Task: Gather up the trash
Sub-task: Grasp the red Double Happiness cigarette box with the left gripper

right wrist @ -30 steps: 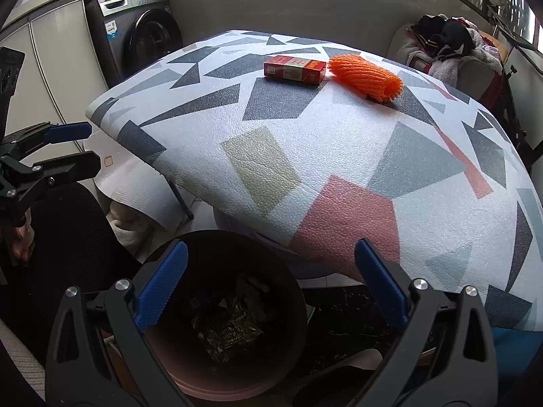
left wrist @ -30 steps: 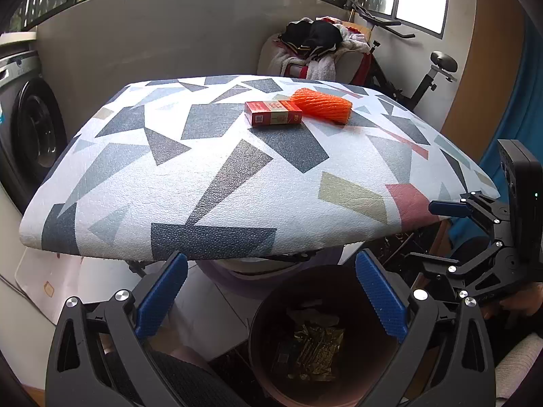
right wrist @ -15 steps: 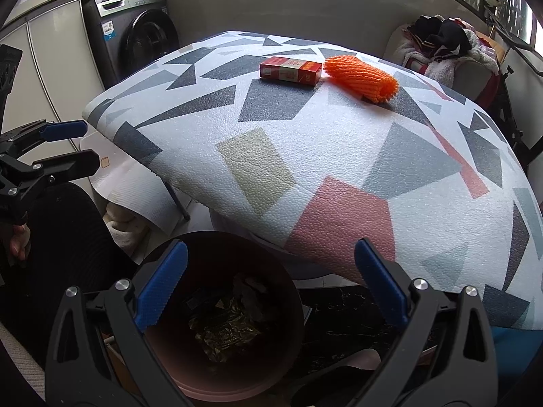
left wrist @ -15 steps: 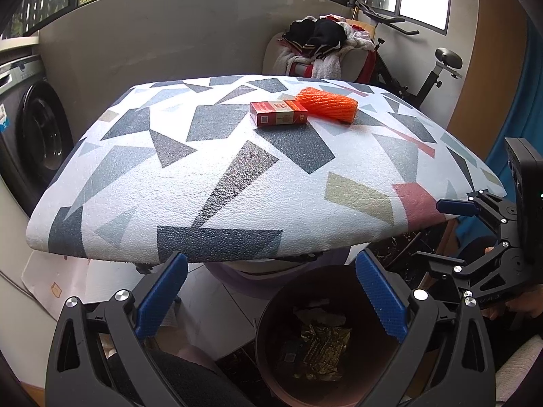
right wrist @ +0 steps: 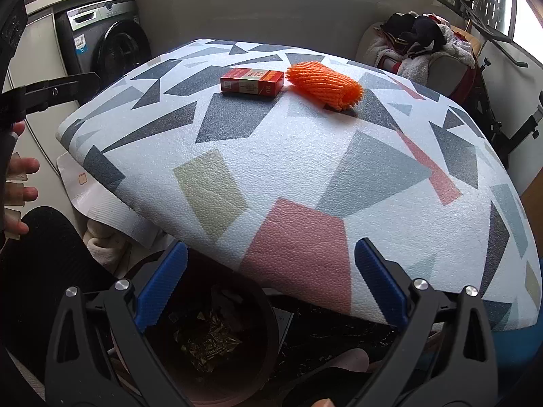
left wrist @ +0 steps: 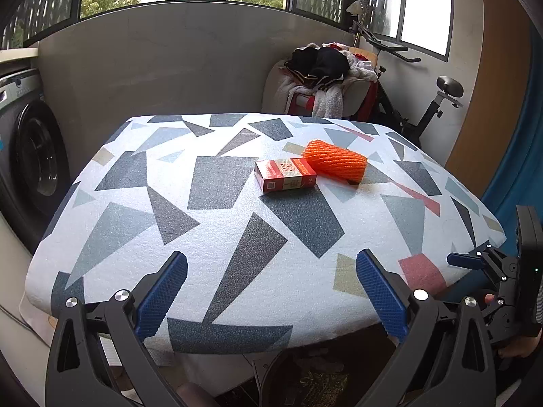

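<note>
A red carton (left wrist: 285,174) (right wrist: 251,82) lies on the patterned table (left wrist: 210,237) (right wrist: 305,176), touching an orange foam net sleeve (left wrist: 335,160) (right wrist: 324,84) on its right. My left gripper (left wrist: 271,291) hovers open over the table's near edge, nothing between its fingers. My right gripper (right wrist: 270,278) stands open and empty at the table's near corner, above a brown bin (right wrist: 237,366) holding crumpled wrappers. The bin's rim (left wrist: 271,369) peeks out under the table in the left wrist view. The right gripper also shows at the right edge (left wrist: 475,261) of that view.
A washing machine (left wrist: 27,156) (right wrist: 101,44) stands left of the table. A chair piled with clothes (left wrist: 322,78) (right wrist: 417,44) and an exercise bike (left wrist: 424,101) stand behind it. A person's hand (right wrist: 20,190) holds the left gripper at the left edge.
My left gripper has risen and moved forward over the table's near edge, so the bin has dropped nearly out of its view. The right gripper has lifted slightly. Carton and sleeve have not moved.
</note>
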`<state>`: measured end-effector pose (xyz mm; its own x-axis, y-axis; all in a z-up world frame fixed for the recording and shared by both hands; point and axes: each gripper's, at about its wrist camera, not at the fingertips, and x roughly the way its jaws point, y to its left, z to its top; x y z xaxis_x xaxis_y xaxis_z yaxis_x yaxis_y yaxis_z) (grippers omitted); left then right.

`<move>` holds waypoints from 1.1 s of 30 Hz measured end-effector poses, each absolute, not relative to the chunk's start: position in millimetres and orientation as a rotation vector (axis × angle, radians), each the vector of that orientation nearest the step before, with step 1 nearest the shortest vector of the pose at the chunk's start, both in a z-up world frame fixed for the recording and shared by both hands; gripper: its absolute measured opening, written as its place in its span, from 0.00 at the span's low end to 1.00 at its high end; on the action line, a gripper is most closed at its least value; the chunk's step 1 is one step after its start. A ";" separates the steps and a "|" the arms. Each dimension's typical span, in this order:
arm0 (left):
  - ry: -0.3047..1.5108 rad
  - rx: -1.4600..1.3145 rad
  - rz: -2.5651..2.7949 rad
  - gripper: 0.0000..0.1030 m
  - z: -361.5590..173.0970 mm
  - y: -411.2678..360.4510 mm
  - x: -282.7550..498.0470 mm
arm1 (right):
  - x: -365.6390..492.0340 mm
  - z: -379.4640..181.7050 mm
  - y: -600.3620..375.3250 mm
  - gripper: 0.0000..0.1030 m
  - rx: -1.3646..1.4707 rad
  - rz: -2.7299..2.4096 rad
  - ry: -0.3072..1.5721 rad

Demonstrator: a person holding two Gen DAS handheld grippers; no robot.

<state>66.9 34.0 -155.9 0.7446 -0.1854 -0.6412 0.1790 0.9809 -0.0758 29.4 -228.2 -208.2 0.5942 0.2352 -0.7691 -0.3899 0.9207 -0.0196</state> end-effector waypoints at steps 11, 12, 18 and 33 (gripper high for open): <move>0.825 -0.025 -0.241 0.94 -162.9 -1.7 196.5 | 88.0 -184.1 -277.9 0.94 -0.037 0.261 0.819; 0.836 -0.024 -0.237 0.94 -165.4 -6.0 207.7 | 92.8 -181.9 -282.6 0.94 -0.016 0.261 0.809; 0.913 -0.008 -0.212 0.94 -188.3 -29.1 261.4 | 115.3 -170.3 -306.6 0.95 0.048 0.240 0.766; 1.003 0.047 -0.099 0.95 -227.1 -45.2 317.6 | 137.0 -180.1 -318.4 0.94 0.057 0.215 0.805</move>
